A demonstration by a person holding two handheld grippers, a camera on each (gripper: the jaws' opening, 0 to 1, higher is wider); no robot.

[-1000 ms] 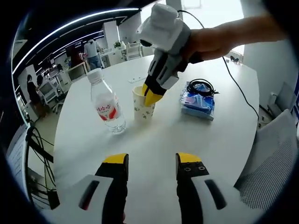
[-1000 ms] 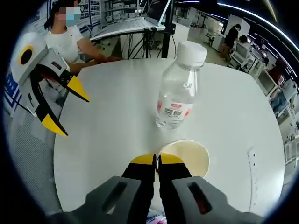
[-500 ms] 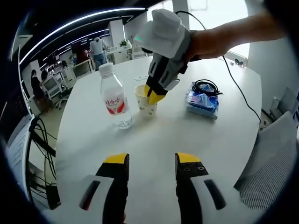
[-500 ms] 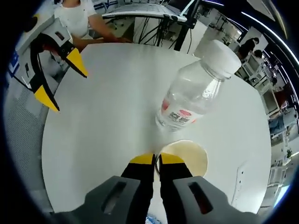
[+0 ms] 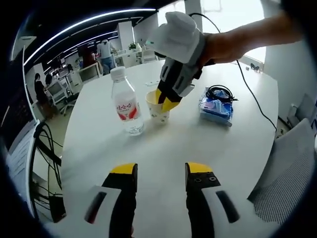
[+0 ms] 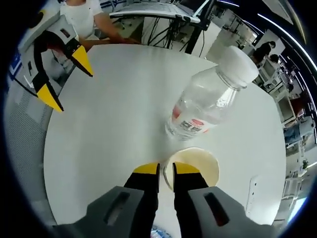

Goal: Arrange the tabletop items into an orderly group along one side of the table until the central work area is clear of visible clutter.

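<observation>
The paper cup (image 5: pixel 159 105) stands beside the water bottle (image 5: pixel 127 103), tissue pack (image 5: pixel 216 106) at its 3 o'clock. The right gripper (image 6: pixel 166 171) straddles the cup's rim, jaws narrowly parted; the left gripper (image 5: pixel 157 171) hangs wide, empty. Grouping looks mostly done.

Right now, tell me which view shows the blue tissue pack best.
The left gripper view: the blue tissue pack lies whole on the white table, a black cable coiled on top. In the right gripper view, a sliver of blue peeks between the jaws.
</observation>
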